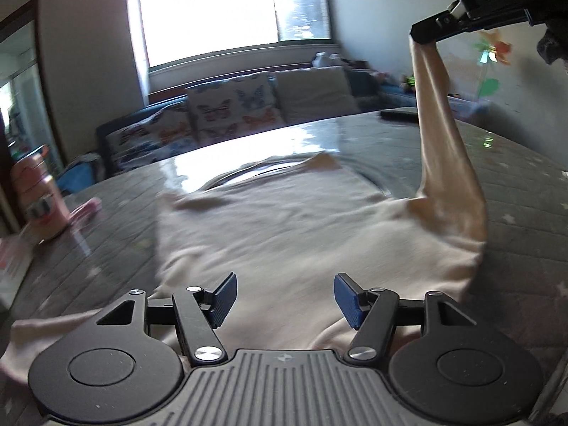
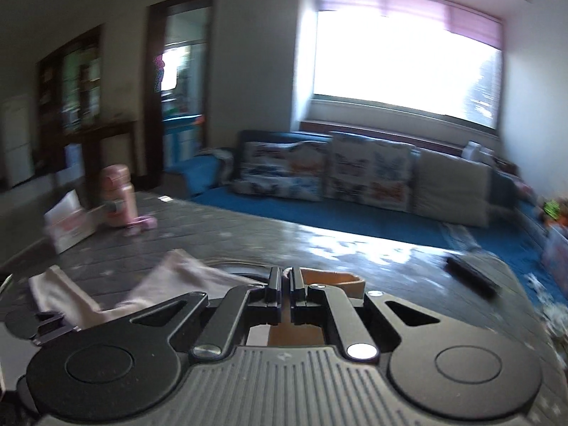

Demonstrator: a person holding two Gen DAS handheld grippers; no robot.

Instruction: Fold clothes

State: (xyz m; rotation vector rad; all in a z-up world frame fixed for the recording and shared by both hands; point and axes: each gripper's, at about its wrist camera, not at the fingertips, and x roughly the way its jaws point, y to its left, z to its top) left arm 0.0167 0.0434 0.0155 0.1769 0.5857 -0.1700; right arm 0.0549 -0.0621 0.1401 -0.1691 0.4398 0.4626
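A pale pink garment lies spread on the grey table. My left gripper is open and empty, its blue pads just above the garment's near part. My right gripper is shut on the garment's sleeve and holds it lifted high at the right. In the right wrist view the right gripper is shut, with the sleeve's cloth bunched beside and below the fingers. The rest of the garment shows at the lower left.
A pink bottle and a white box stand at the table's left edge. A dark flat object lies at the far right of the table. A blue sofa with butterfly cushions is beyond the table.
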